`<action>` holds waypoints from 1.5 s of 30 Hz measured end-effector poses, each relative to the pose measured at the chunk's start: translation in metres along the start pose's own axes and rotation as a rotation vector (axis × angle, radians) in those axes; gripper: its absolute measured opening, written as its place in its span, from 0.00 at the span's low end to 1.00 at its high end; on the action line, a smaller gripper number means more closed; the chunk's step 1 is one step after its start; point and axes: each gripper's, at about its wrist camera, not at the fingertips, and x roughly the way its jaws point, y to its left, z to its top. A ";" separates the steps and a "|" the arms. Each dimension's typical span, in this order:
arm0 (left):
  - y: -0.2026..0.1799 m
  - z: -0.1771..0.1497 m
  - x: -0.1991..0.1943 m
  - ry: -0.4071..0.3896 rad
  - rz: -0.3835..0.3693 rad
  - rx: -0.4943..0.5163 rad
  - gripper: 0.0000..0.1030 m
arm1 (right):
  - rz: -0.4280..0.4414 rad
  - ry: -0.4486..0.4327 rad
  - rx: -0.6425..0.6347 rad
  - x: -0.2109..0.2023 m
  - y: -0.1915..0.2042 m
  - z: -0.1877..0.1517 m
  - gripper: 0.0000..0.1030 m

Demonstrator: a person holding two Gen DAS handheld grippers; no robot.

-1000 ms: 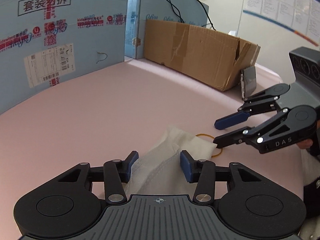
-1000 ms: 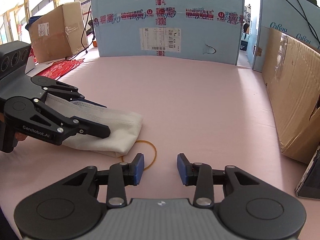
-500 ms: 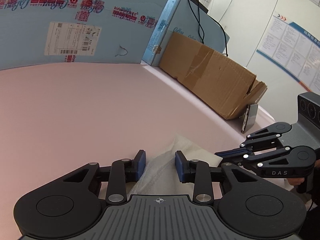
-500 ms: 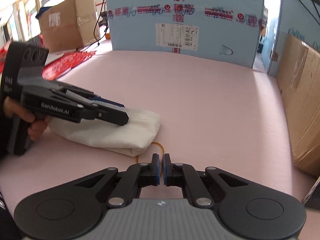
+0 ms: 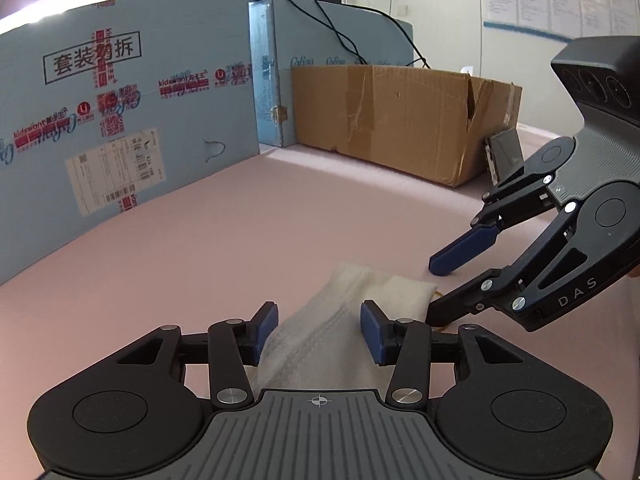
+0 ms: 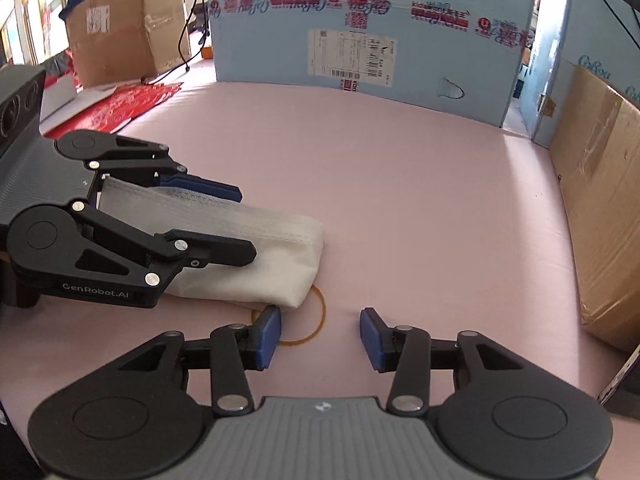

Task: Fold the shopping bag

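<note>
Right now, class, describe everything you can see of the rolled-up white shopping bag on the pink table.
The shopping bag is off-white, woven-looking fabric with stitched seams, rolled into a soft, thick bundle lying flat on the pink table. Its rounded end overlaps a yellow rubber band lying on the table. The left gripper straddles the bundle, its jaws opening with the bag between them. The right gripper hovers near the bag's end over the band, jaws opening, nothing between them.

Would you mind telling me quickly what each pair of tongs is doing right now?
Left tongs: opening, straddling the folded white bag; pads not pressing it.
Right tongs: opening, holding nothing, over the yellow rubber band.
</note>
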 end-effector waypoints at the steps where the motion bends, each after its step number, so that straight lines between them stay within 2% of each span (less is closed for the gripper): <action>1: 0.000 0.000 0.000 0.000 0.002 0.003 0.44 | 0.001 0.000 -0.019 0.000 0.002 -0.001 0.31; 2: -0.001 0.000 0.000 0.000 0.005 0.007 0.44 | 0.007 -0.003 -0.037 -0.002 0.004 -0.002 0.27; 4: -0.001 0.000 -0.001 -0.002 0.006 0.009 0.44 | 0.021 -0.011 -0.064 -0.004 0.007 -0.003 0.05; 5: -0.001 0.000 -0.001 -0.002 0.005 0.007 0.44 | 0.039 -0.018 -0.036 -0.004 0.004 -0.003 0.02; 7: -0.001 0.000 -0.001 -0.003 0.009 0.010 0.44 | 0.083 -0.034 0.051 -0.003 -0.008 -0.005 0.01; 13: -0.014 0.000 -0.002 -0.009 0.055 0.079 0.44 | 0.351 -0.105 0.593 -0.002 -0.074 -0.029 0.00; 15: -0.019 0.000 -0.002 -0.012 0.076 0.110 0.43 | 0.430 -0.111 0.723 0.005 -0.088 -0.037 0.00; 19: -0.025 0.000 -0.003 -0.013 0.097 0.140 0.43 | 0.589 -0.129 0.940 0.017 -0.104 -0.053 0.00; 21: -0.025 0.000 -0.003 -0.014 0.100 0.146 0.43 | 0.660 -0.161 1.003 0.020 -0.109 -0.058 0.00; 27: -0.026 0.001 -0.003 -0.015 0.100 0.155 0.43 | 0.677 -0.122 1.049 0.042 -0.099 -0.046 0.00; 35: -0.023 0.001 -0.002 -0.011 0.081 0.133 0.43 | 0.606 -0.106 1.207 0.065 -0.105 -0.032 0.01; 40: -0.021 0.001 -0.002 -0.011 0.067 0.116 0.43 | 0.556 -0.092 1.181 0.078 -0.111 -0.014 0.01; 45: -0.022 0.000 -0.002 -0.014 0.071 0.121 0.43 | 0.566 0.008 1.069 0.101 -0.118 0.015 0.01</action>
